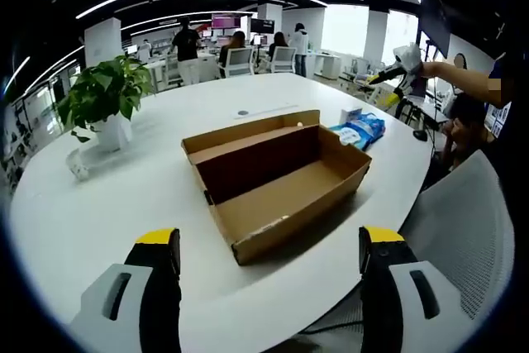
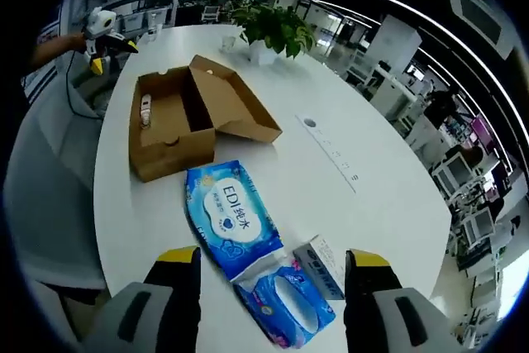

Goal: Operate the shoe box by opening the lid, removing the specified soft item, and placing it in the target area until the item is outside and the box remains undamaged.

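White office counter [image 1: 99, 204] is carrying the shoe box [image 1: 277, 179], lid open, wipes pack [image 2: 235, 225] lying outside; both hand-held grippers, left [image 1: 269, 258] and right [image 2: 271, 274], are hanging wide open, empty.

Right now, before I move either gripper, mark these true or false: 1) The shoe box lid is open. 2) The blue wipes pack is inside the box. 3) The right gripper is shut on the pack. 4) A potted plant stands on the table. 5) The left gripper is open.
1) True: the shoe box sits with its lid folded back.
2) False: the blue wipes pack lies on the white table outside the box, next to a second blue pack.
3) False: the right gripper is open, its jaws apart above the packs, gripping nothing.
4) True: the potted plant stands on the table.
5) True: the left gripper is open.
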